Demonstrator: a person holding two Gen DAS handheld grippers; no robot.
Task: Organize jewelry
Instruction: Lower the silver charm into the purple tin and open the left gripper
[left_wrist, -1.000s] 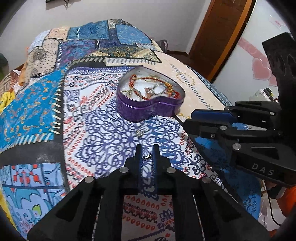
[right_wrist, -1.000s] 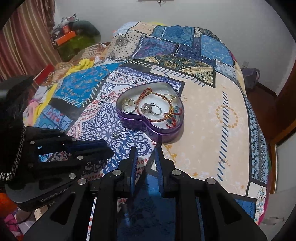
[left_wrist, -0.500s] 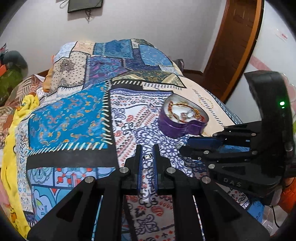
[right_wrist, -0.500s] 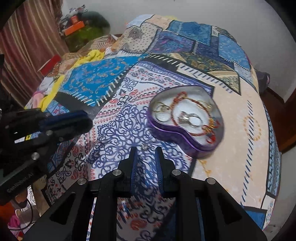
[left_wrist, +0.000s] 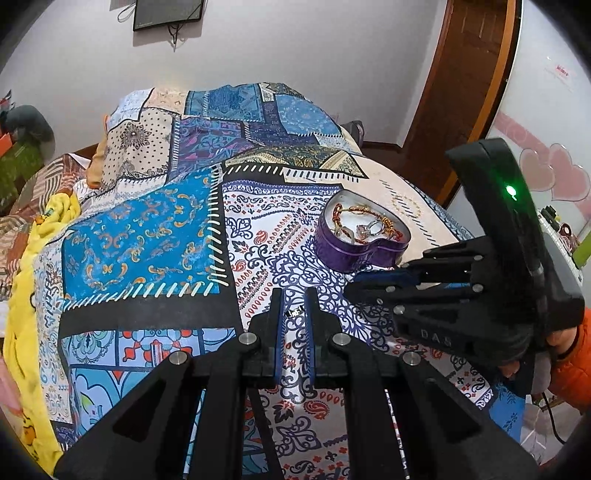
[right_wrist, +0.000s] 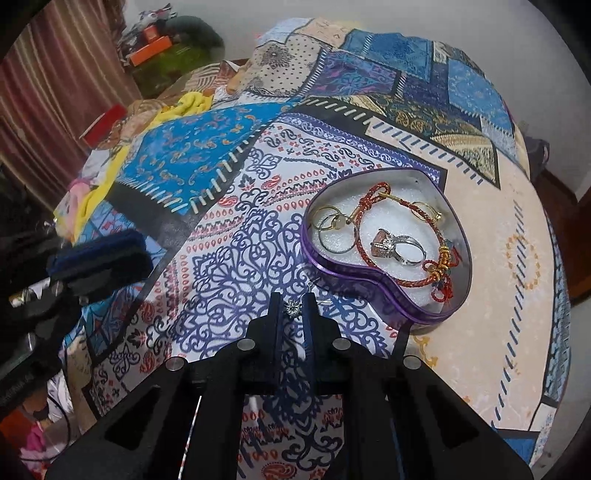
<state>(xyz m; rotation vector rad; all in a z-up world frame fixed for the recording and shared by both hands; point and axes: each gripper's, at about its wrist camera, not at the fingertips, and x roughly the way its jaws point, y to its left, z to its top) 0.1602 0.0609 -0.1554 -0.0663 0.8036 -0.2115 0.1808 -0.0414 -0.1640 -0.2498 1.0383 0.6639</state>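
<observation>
A small silver earring (right_wrist: 293, 309) is being pinched between the tips of the right gripper (right_wrist: 294, 310), whose jaws have just been closing on it; its thin hook is sticking up past the fingertips toward the heart-shaped tin (right_wrist: 384, 300). The left gripper (left_wrist: 295, 313) is being held with its fingers narrow, and a tiny dark-and-white piece (left_wrist: 295, 313) is being clamped at their tips — probably a stud or clasp, though it is too small to tell.

The tin is lying on the patterned bedspread (right_wrist: 229, 266) toward the bed's right edge as the right wrist view shows it, with rings (right_wrist: 397, 245) and a red cord bracelet (right_wrist: 413, 236) already being kept on its white padding. The earring is being held just short of the tin's near wall.

The step in hand is judged to be the carrying of the earring into the tin. It is best done if the grip is being kept firm during the lift, since only the very tips are being used and the piece could slip or twist. The fingertips should be raised clear of the purple rim before being moved over it, and the jaws opened low above a bare patch of padding — so that the hook is not being tangled in the bracelet. The left gripper should be kept aside meanwhile.
</observation>
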